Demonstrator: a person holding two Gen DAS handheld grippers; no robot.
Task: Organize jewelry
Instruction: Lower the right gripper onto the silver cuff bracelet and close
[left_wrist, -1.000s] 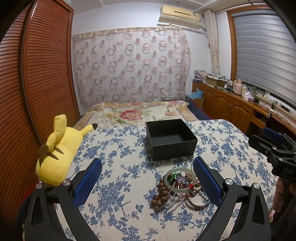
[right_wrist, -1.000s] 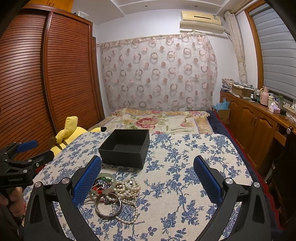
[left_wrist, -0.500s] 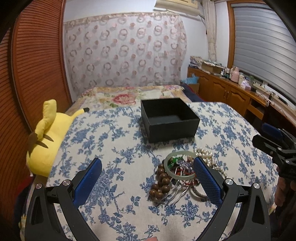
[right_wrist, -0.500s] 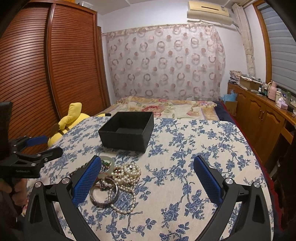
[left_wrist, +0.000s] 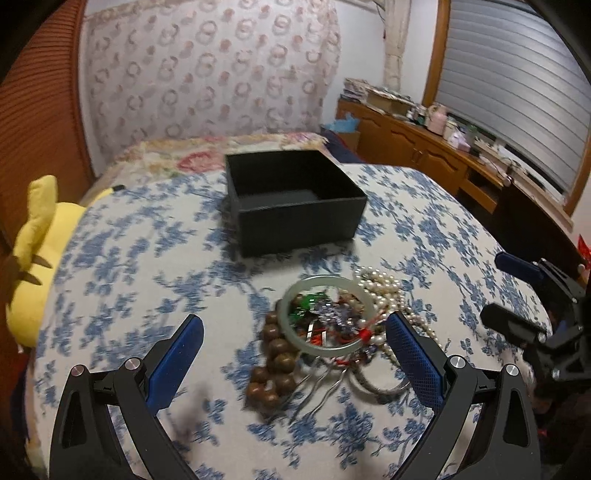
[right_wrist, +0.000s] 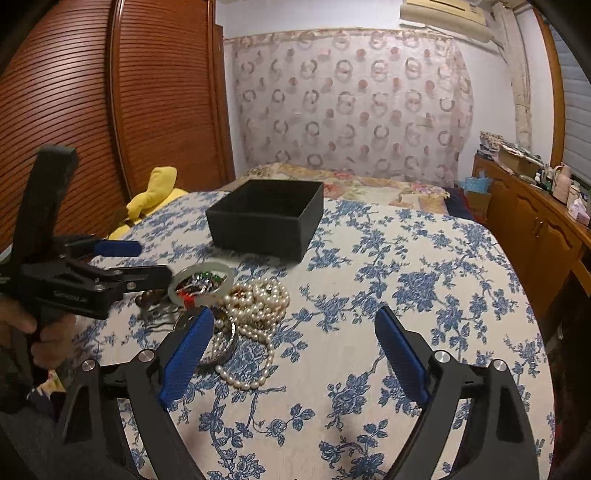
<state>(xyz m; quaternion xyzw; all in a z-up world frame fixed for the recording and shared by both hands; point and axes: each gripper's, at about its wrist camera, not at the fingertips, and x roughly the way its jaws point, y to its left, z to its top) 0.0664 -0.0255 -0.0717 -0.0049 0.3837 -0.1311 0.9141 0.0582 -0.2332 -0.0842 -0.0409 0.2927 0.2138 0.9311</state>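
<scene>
A heap of jewelry lies on the blue-flowered cloth: a pale green jade bangle (left_wrist: 325, 314), brown wooden beads (left_wrist: 275, 360), a pearl necklace (left_wrist: 384, 291) and a metal bangle (right_wrist: 221, 347). An open black box (left_wrist: 295, 203) stands just behind the heap, empty as far as I see. My left gripper (left_wrist: 295, 347) is open and empty, just above the heap's near side. My right gripper (right_wrist: 295, 347) is open and empty; its left finger hangs over the metal bangle, with the pearls (right_wrist: 258, 306) just beyond it. The box also shows in the right wrist view (right_wrist: 266, 221).
A yellow plush toy (left_wrist: 33, 266) lies at the cloth's left edge. Slatted wooden wardrobe doors (right_wrist: 92, 110) stand on the left. A wooden sideboard (left_wrist: 424, 147) with small items runs along the right under the window blind. A floral bedspread (right_wrist: 369, 184) lies behind the box.
Both grippers have moved down and forward toward the jewelry heap, which now looks larger and nearer. Both stay open. The jewelry and the box have not moved.
</scene>
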